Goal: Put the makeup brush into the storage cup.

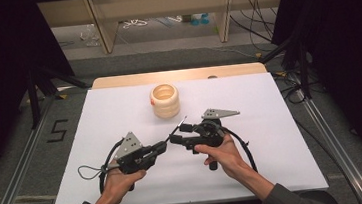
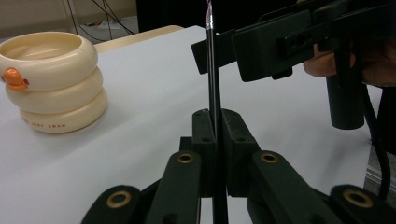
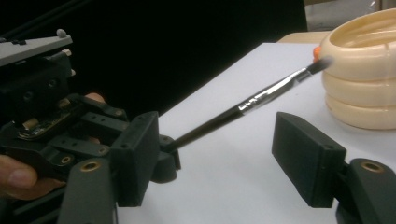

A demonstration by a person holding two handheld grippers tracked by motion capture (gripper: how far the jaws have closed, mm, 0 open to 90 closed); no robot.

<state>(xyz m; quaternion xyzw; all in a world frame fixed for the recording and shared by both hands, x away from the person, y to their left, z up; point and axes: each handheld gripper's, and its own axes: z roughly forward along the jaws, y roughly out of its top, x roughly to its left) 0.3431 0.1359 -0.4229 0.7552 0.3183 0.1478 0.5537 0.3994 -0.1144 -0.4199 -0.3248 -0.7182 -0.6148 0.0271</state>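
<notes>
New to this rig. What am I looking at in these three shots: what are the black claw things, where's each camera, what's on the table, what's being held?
No robot arm here: a person holds a hand-operated two-jaw gripper in each hand. The high view looks down from above the person's side of the white table. The other two cameras ride on the grippers and look along their black jaws.

The left gripper is shut on a thin black brush; in the left gripper view its handle stands clamped between the pads. The right gripper has its jaws open on either side of the brush's shaft, not touching it, so this looks like a handover being set up.

On the table stands a cream holder shaped like three stacked rings, with a small orange beak on its side.
</notes>
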